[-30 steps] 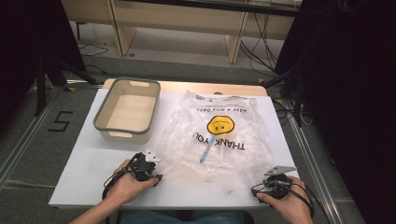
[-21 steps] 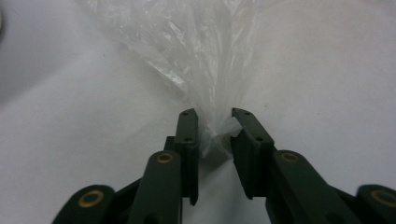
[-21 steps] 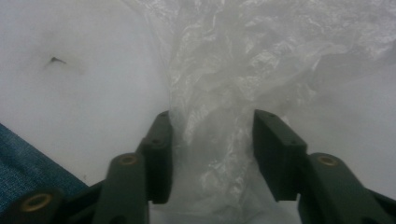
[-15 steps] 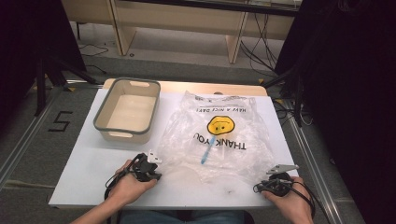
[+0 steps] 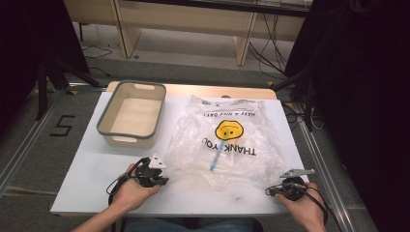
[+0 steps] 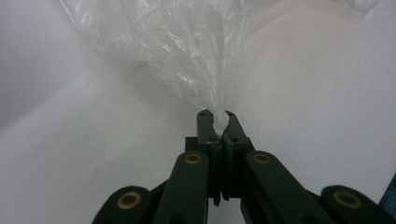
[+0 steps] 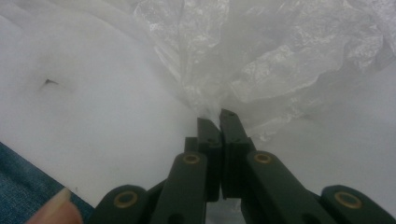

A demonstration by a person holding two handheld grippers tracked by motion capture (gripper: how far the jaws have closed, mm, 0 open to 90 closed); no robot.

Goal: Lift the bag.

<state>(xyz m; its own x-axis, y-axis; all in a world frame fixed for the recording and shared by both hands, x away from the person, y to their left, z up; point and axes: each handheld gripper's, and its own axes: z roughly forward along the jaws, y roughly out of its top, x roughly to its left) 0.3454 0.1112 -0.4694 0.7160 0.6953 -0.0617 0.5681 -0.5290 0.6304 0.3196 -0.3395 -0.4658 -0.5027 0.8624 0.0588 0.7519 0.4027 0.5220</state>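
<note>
A clear plastic bag (image 5: 227, 145) with a yellow smiley face and "THANK YOU" print lies flat on the white table (image 5: 92, 174). A thin blue stick (image 5: 215, 158) shows through its film. My left gripper (image 5: 165, 180) is at the bag's near left corner; its jaws have just been closing. In the left gripper view it (image 6: 218, 122) is shut, with a gathered strand of the bag (image 6: 205, 60) pinched between the tips. My right gripper (image 5: 270, 190) is at the near right corner and has also just been closing. It (image 7: 218, 117) is shut on the bag's crumpled edge (image 7: 261, 60).
A beige bin (image 5: 104, 123) with a grey rim stands on the table's far left, left of the bag. The table's front edge runs just under both hands. Wooden furniture legs and cables are on the floor beyond the table.
Both hands stay at the bag's near corners, and the right one has shifted only slightly. The bag and the bin lie as before.
</note>
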